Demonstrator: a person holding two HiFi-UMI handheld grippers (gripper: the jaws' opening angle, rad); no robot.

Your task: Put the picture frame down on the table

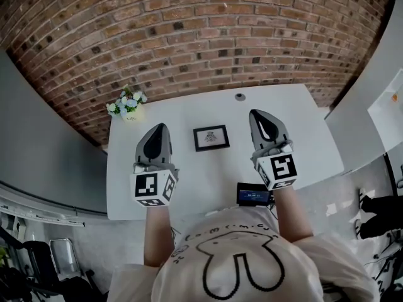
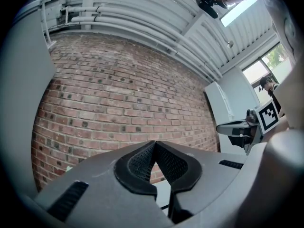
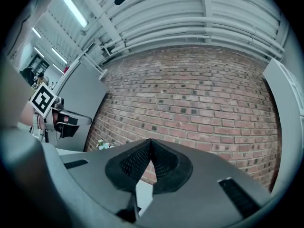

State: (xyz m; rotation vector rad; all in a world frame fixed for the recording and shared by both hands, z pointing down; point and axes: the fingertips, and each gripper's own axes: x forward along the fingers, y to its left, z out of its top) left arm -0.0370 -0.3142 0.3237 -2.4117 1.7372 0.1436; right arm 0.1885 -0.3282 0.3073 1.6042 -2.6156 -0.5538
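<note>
The picture frame [image 1: 211,138] sits mid-tabletop [image 1: 302,137], between the left gripper [image 1: 161,129] and right gripper [image 1: 257,116], touched by neither. Both grippers' fingers are pressed together on nothing. A flower pot [image 1: 128,107] occupies the far left corner, a small round object [image 1: 240,97] sits near the far edge, and a dark device [image 1: 254,195] is at the near edge. Bare surface surrounds the frame.

The wall [image 1: 189,36] is red-brown brick, the table [image 1: 201,175] white, the picture frame [image 1: 211,138] black-edged, the flowers [image 1: 128,102] white.

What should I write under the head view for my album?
Left gripper and right gripper, both shut and empty, flank the picture frame sitting on the white table.
</note>
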